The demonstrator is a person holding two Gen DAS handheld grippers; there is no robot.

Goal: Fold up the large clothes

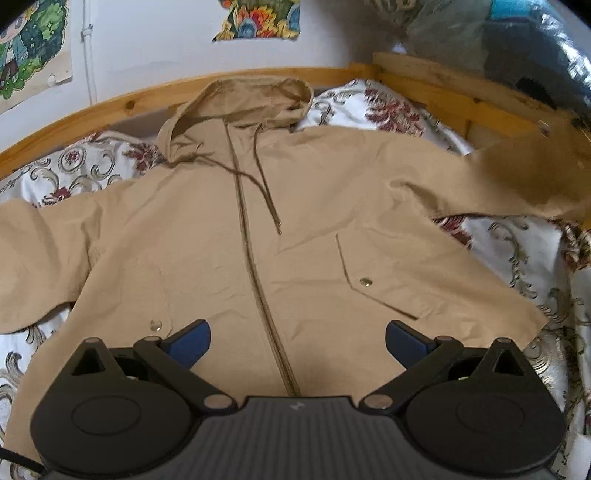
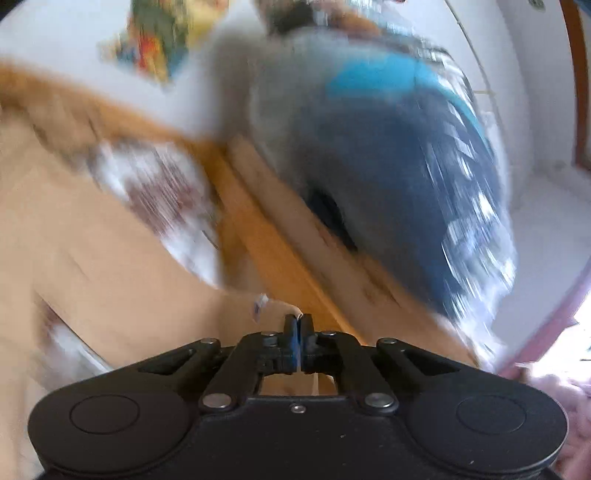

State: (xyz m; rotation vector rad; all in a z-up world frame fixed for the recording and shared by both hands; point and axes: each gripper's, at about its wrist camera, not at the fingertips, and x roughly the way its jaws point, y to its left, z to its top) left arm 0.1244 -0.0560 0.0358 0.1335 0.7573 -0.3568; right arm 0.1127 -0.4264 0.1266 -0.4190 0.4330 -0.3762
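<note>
Currently, a tan hooded jacket (image 1: 295, 229) is seen spread front-up across a bed covered by a white floral bedsheet (image 1: 524, 266), its hood (image 1: 240, 107) pointing toward 12 o'clock against a wooden bed frame (image 1: 122, 103). The zipper (image 1: 255, 258) is shown closed down the middle, with two drawstrings (image 1: 264, 184) trailing over the chest and a snap-buttoned pocket (image 1: 373, 280) lying at 3 o'clock of the zipper. One sleeve (image 1: 33, 258) is laid out toward 9 o'clock, while the other sleeve (image 1: 517, 177) is lifted off the bedsheet toward 2 o'clock. The left gripper (image 1: 297, 341) is held over the jacket's hem at 6 o'clock, its jaws spread wide with nothing between them and its blue pads (image 1: 190, 341) apart on either side of the zipper. The right gripper (image 2: 297, 328) is pictured through heavy motion blur, its jaws pressed together on a thin edge of the tan fabric, with a small white tag (image 2: 260, 306) just beside them at 10 o'clock. Colourful posters (image 1: 258, 18) are fixed to the white wall at 12 o'clock, and a dark bundle wrapped in shiny plastic (image 1: 535, 48) is piled beyond the bed frame at 1 o'clock.
</note>
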